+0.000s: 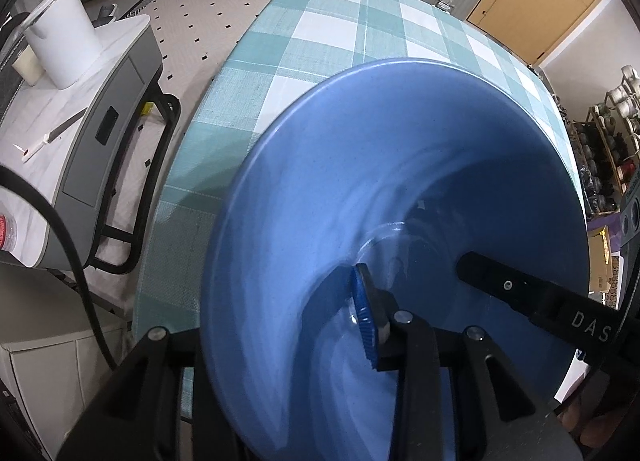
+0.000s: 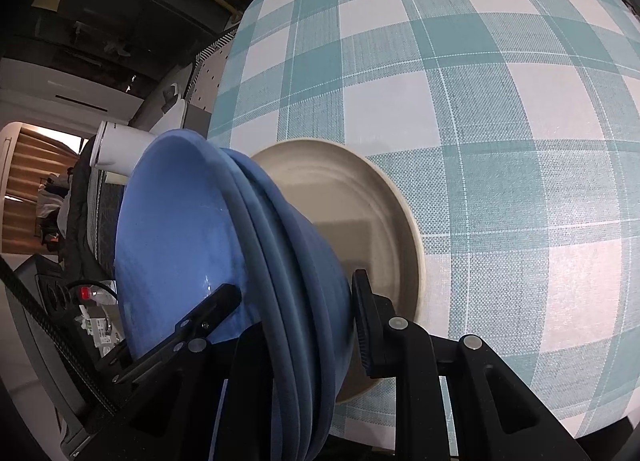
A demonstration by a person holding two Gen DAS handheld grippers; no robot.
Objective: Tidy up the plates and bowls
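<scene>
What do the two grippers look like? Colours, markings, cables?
Both are matte black with angular linkage arms and round silver pivot bolts. The left gripper has a ribbed blue pad on one finger; the right gripper has ribbed black pads, and white "DAS" lettering shows in the left view. No sleeves visible.

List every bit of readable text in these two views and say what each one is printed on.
"DAS": white letters on the black finger of the other gripper, cut off at the picture's edge, in the left wrist view.
White jug on the side cart: a small dark mark near its top, too small to read.
Packets by the red-capped bottle in the right wrist view: print too blurred to read.
Nothing else legible.
</scene>
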